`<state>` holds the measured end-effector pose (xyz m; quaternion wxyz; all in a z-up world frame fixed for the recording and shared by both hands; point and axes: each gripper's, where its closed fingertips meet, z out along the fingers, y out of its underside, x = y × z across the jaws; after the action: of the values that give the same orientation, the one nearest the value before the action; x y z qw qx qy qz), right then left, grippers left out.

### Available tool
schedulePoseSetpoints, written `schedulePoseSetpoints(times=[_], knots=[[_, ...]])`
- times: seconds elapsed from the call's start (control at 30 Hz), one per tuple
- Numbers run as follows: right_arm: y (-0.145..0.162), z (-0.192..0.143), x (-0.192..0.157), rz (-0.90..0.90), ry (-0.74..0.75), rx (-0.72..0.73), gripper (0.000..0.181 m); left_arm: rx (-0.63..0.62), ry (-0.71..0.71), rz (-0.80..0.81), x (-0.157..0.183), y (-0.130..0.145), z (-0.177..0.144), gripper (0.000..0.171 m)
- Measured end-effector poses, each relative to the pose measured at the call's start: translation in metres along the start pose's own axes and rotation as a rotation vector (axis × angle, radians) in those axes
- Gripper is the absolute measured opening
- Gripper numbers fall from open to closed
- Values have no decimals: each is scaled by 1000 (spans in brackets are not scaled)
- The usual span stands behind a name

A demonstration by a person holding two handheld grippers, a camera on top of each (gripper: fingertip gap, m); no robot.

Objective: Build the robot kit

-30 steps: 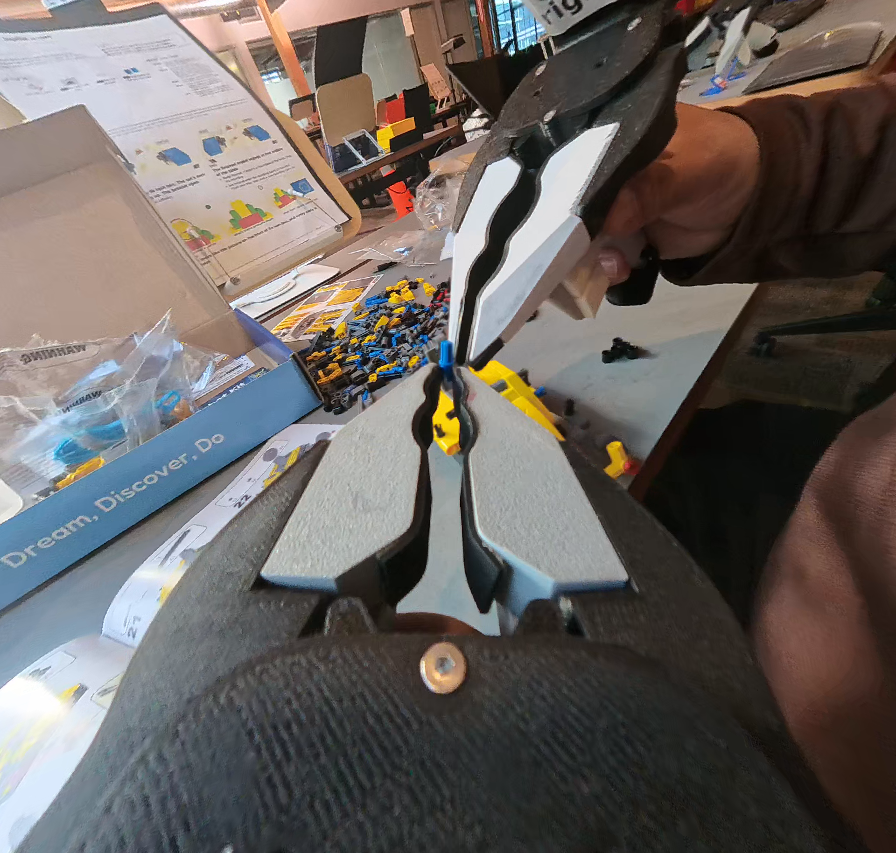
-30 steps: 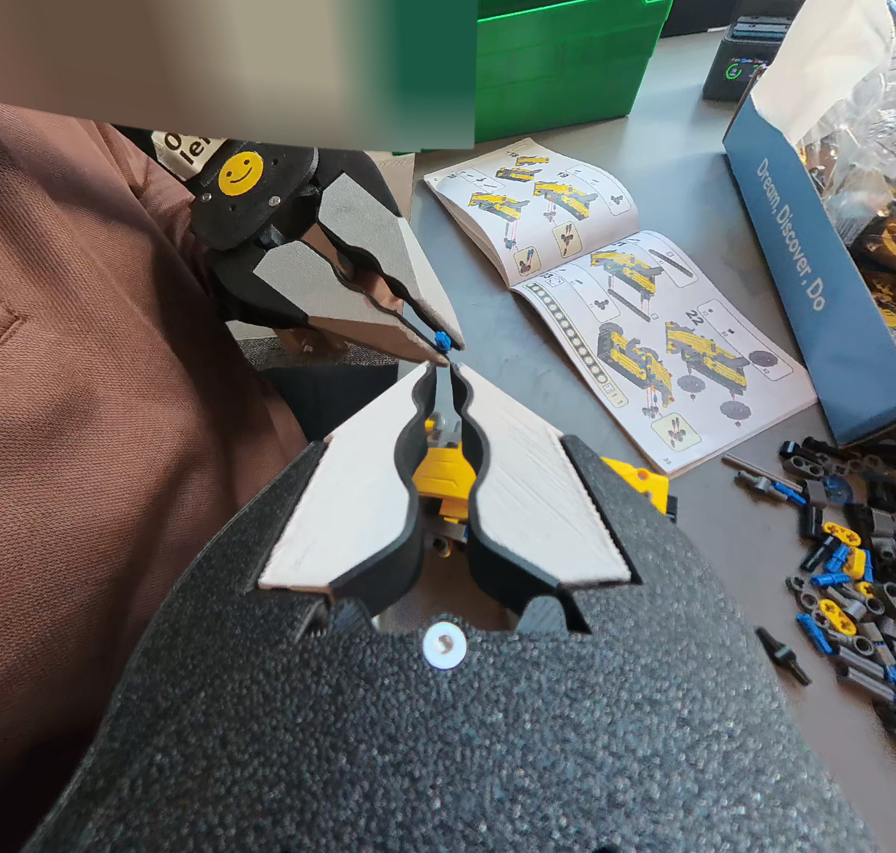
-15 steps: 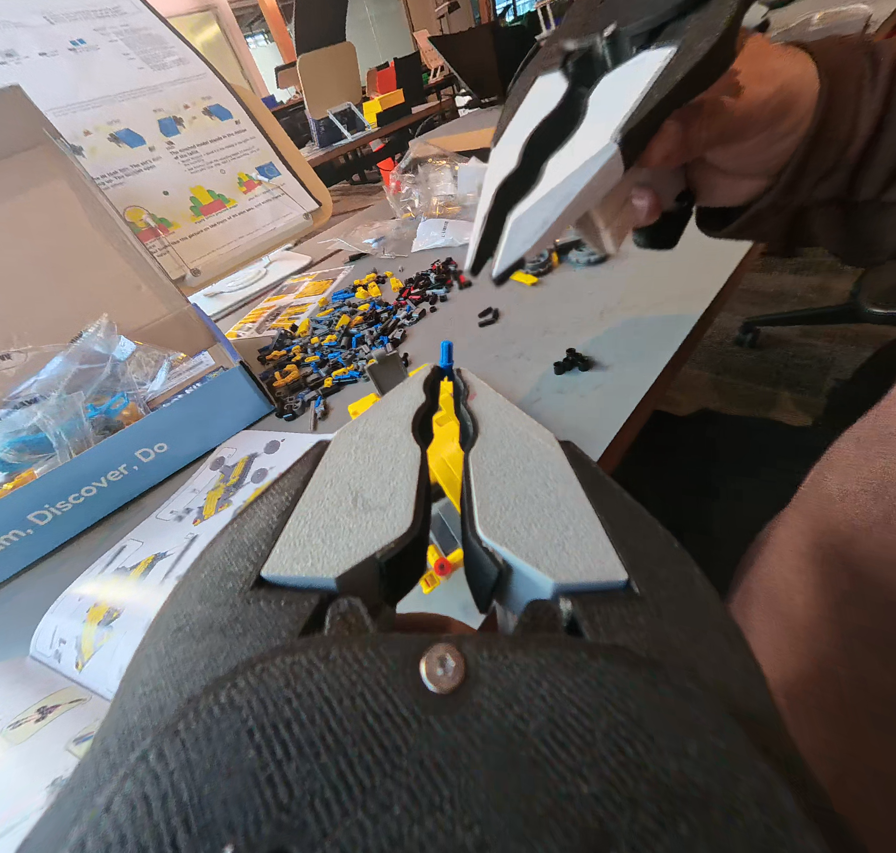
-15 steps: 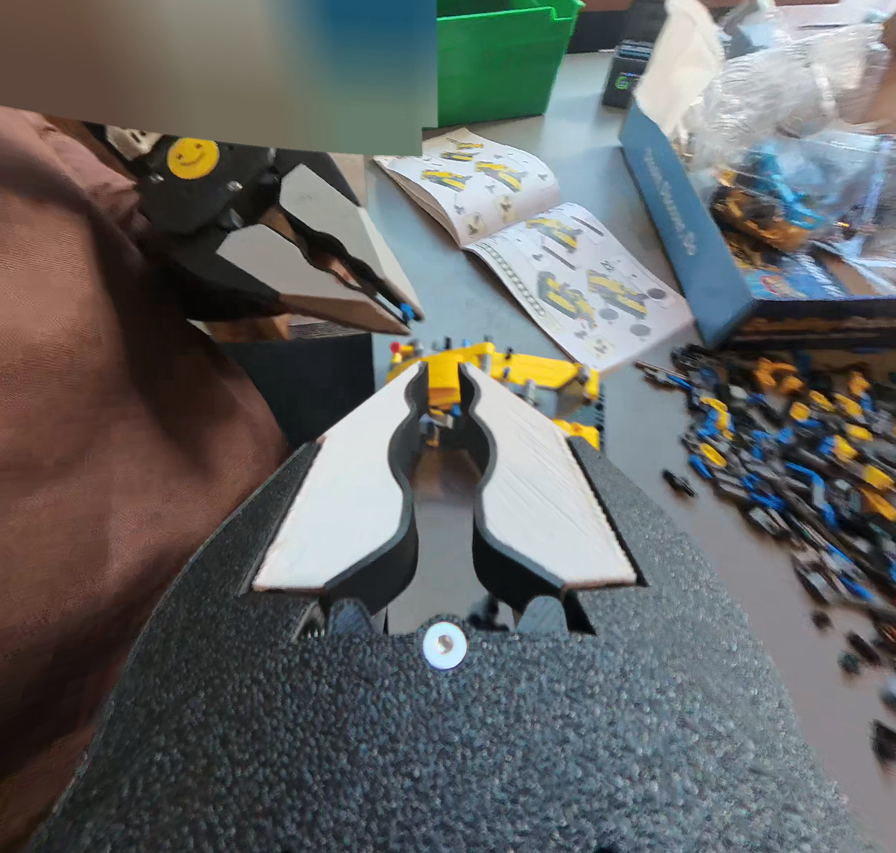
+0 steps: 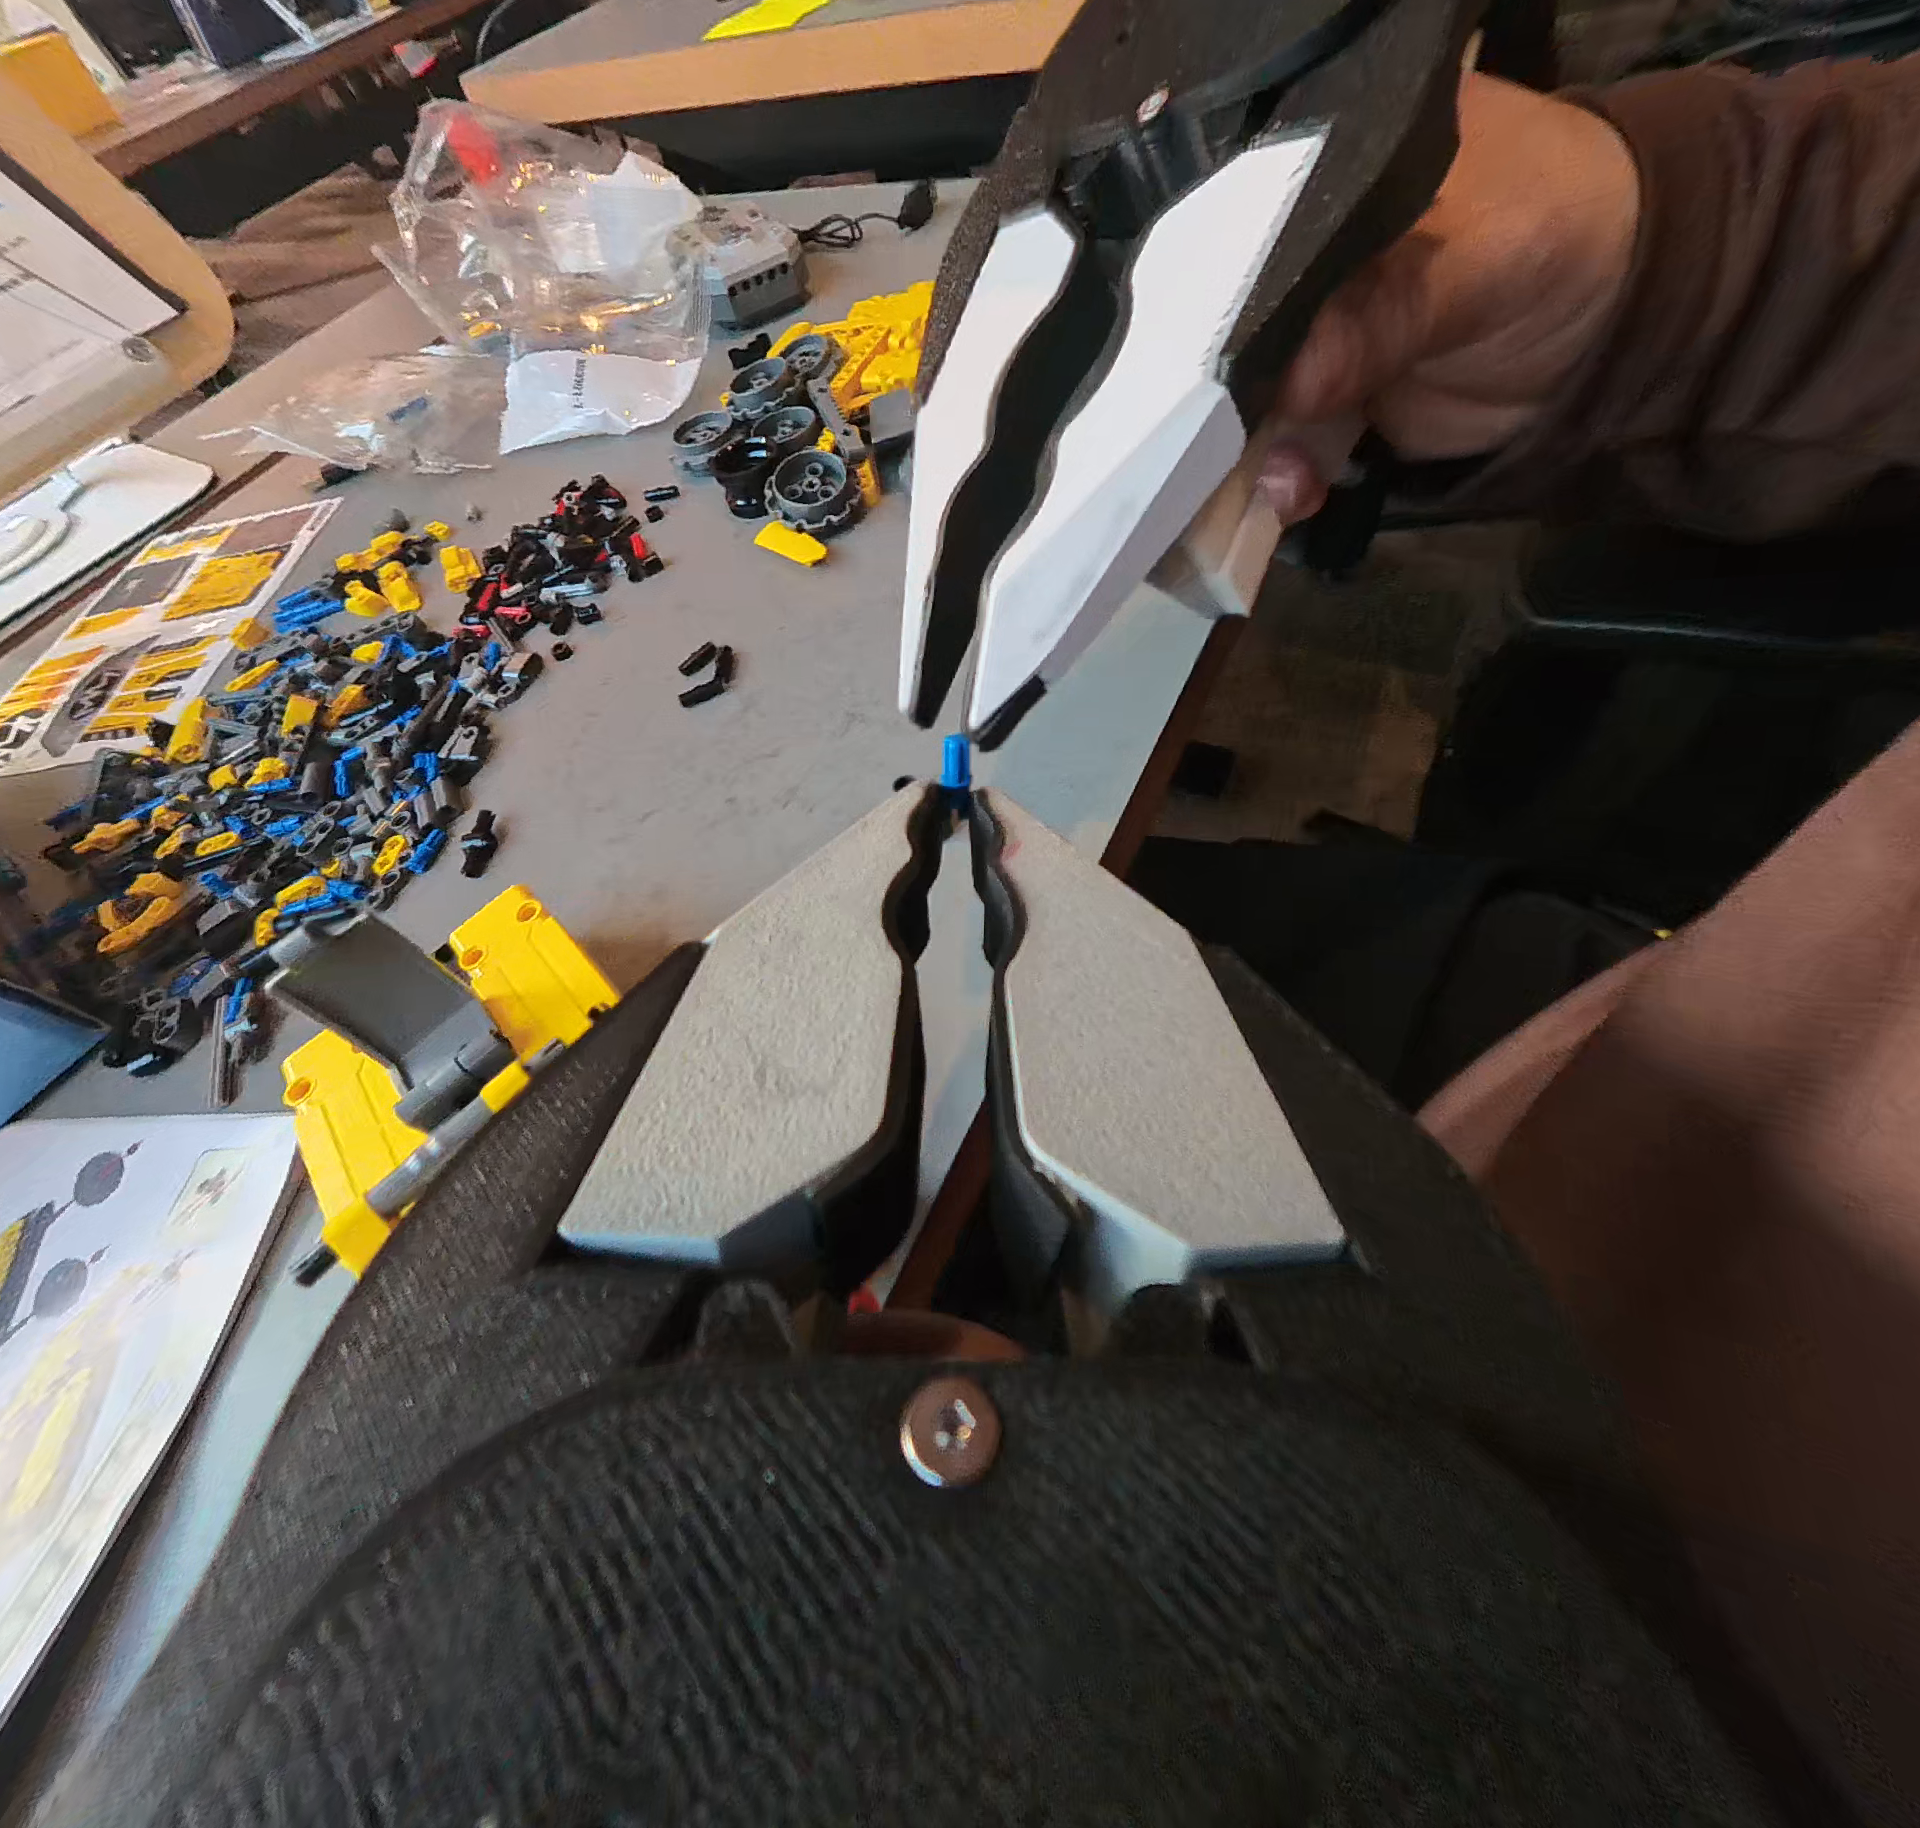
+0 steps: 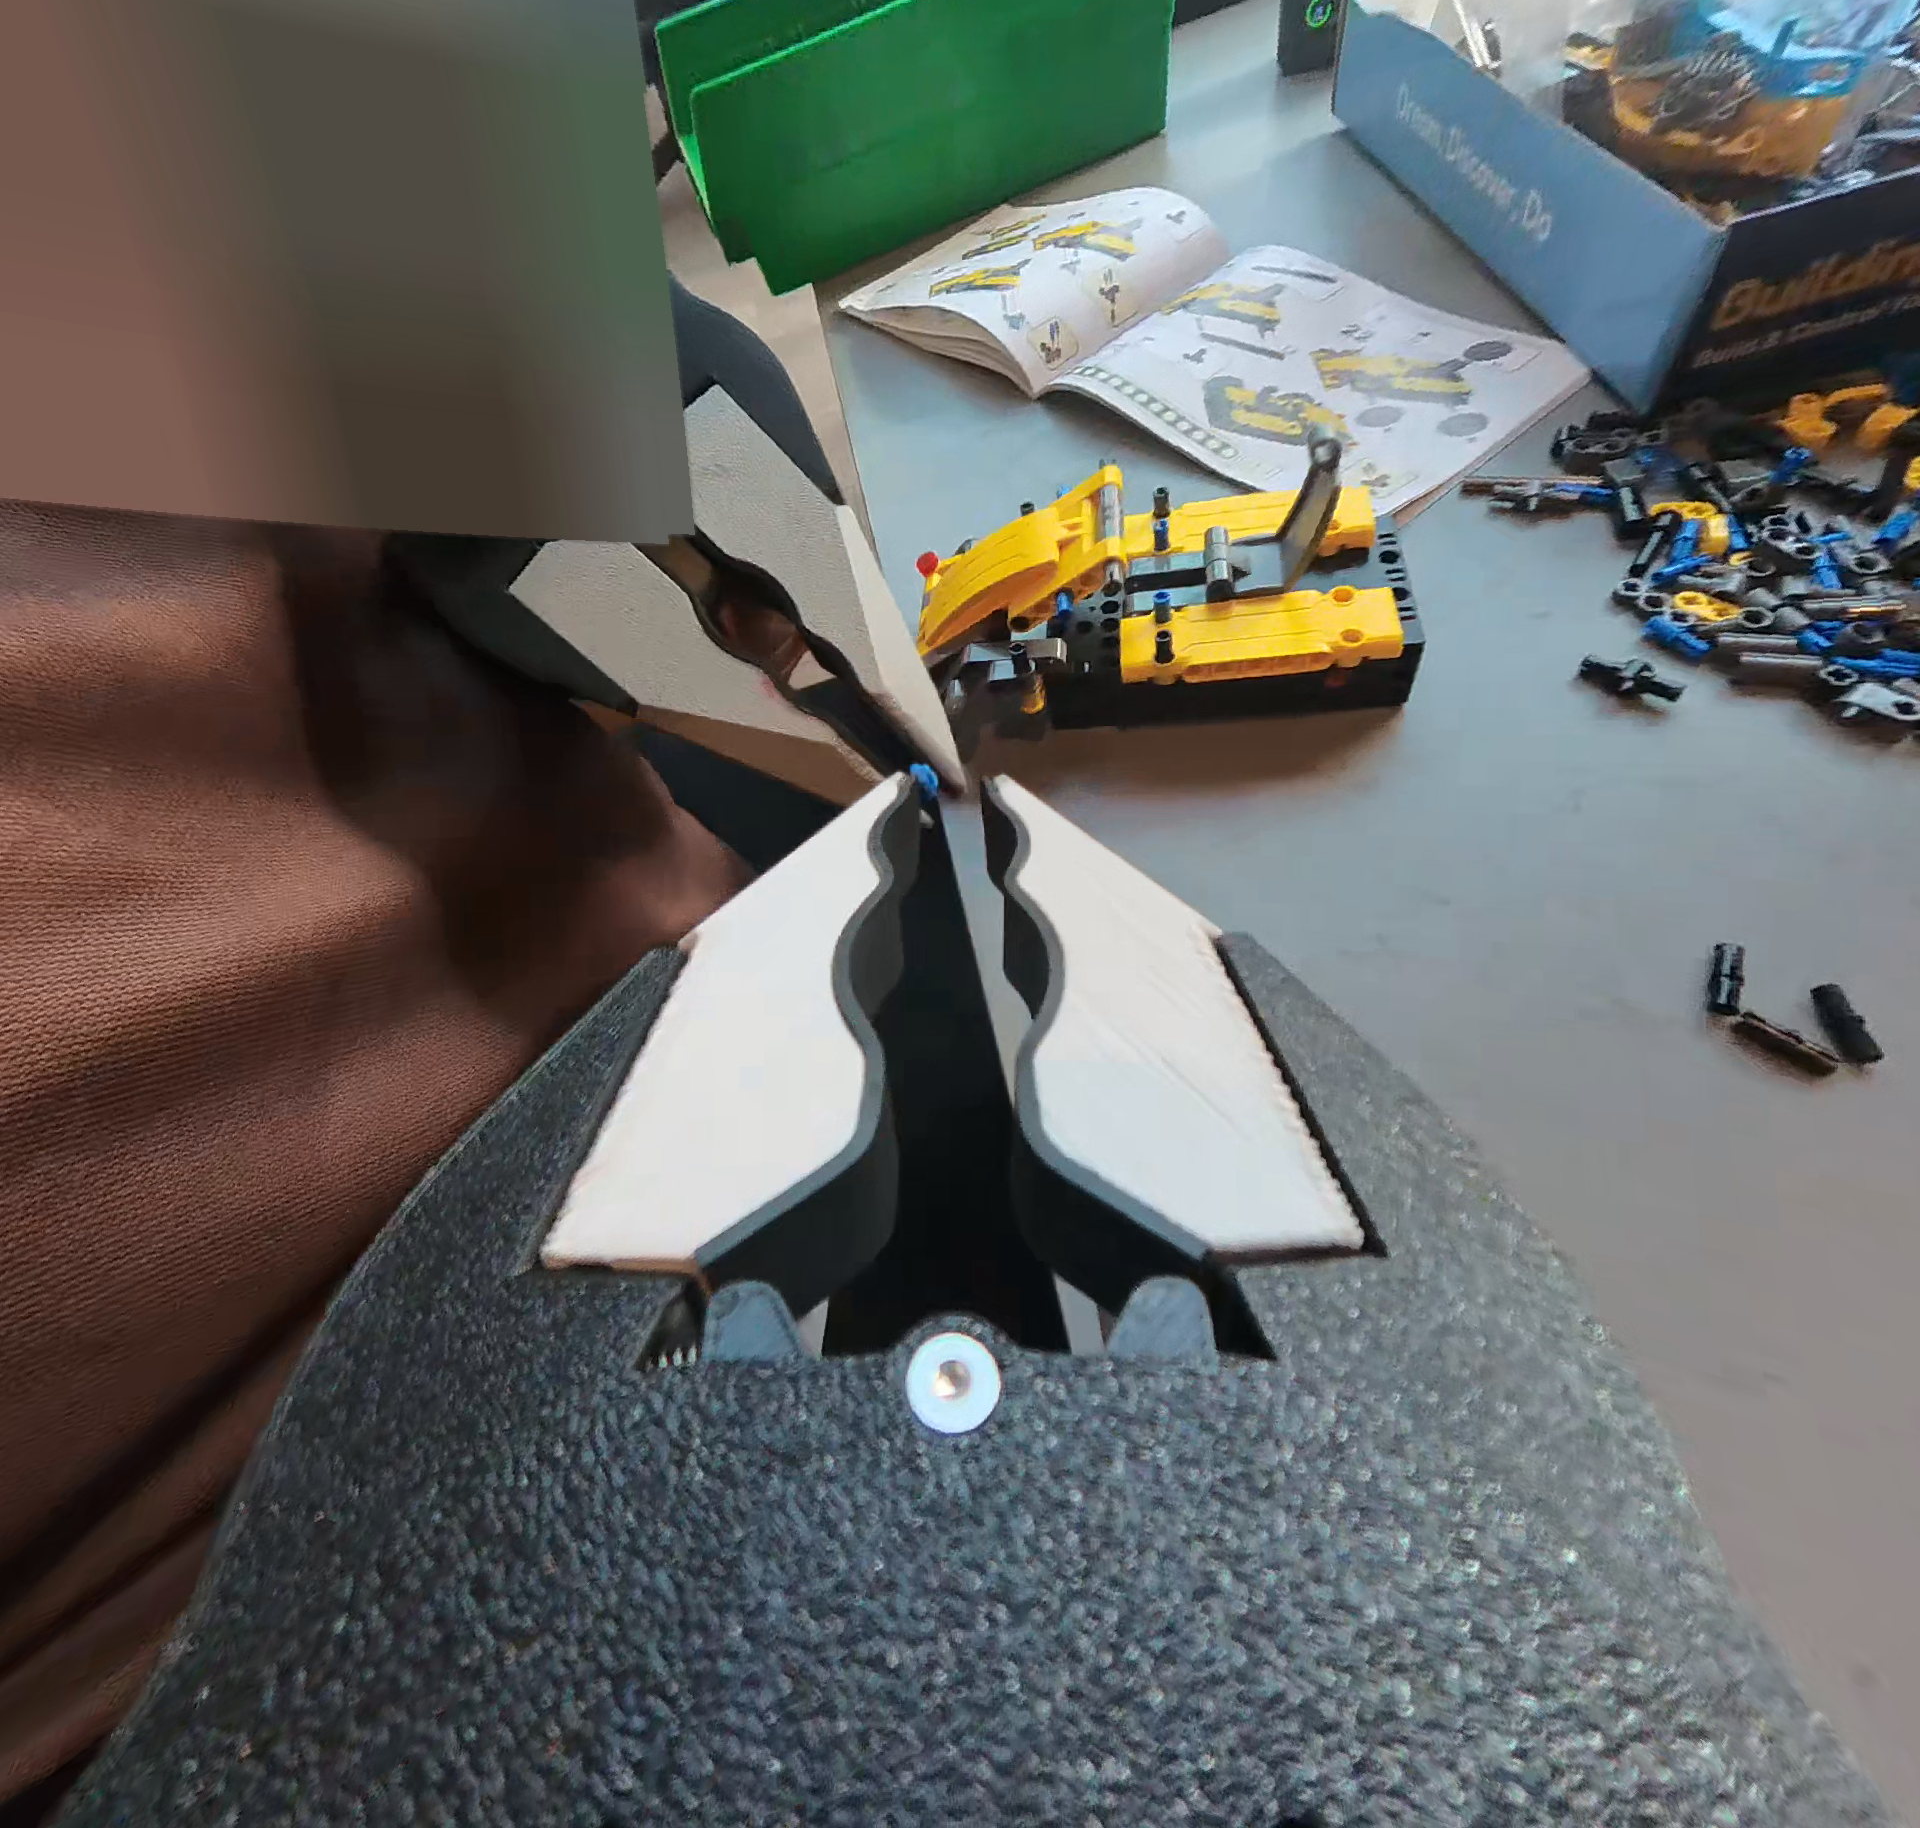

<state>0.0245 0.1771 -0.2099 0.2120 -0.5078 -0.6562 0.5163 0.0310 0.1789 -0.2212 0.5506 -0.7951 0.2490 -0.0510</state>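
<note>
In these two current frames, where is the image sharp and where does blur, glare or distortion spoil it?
Left wrist view: the blue pin in the left gripper is sharp; the booklet at the lower left edge is smeared and washed out; the fisheye bends the table edge. Right wrist view: the yellow model is crisp; the right gripper is in focus; the box looks softer.

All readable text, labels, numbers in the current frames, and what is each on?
I'm not quoting any writing, only saying where it stands.
Blue box: pale lettering on the side, large yellow lettering on the end.
Open booklet: step numbers, tiny.
White slip in clear bag: small print, blurred.
Propped sheet: cut off.
</note>
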Motion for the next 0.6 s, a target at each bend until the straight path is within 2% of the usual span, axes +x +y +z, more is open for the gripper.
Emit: schedulePoseSetpoints(times=[0.33, 0.5, 0.6], knots=[[6, -9, 2, -11, -38, -5, 8, -10, -11, 41, 3, -1, 15, 2], [12, -6, 2, -17, -40, -33, 1, -28, -18, 92, 5, 2, 19, 2], [13, -5, 6, -2, -25, -47, 0, -34, -23, 56, 3, 4, 19, 2]])
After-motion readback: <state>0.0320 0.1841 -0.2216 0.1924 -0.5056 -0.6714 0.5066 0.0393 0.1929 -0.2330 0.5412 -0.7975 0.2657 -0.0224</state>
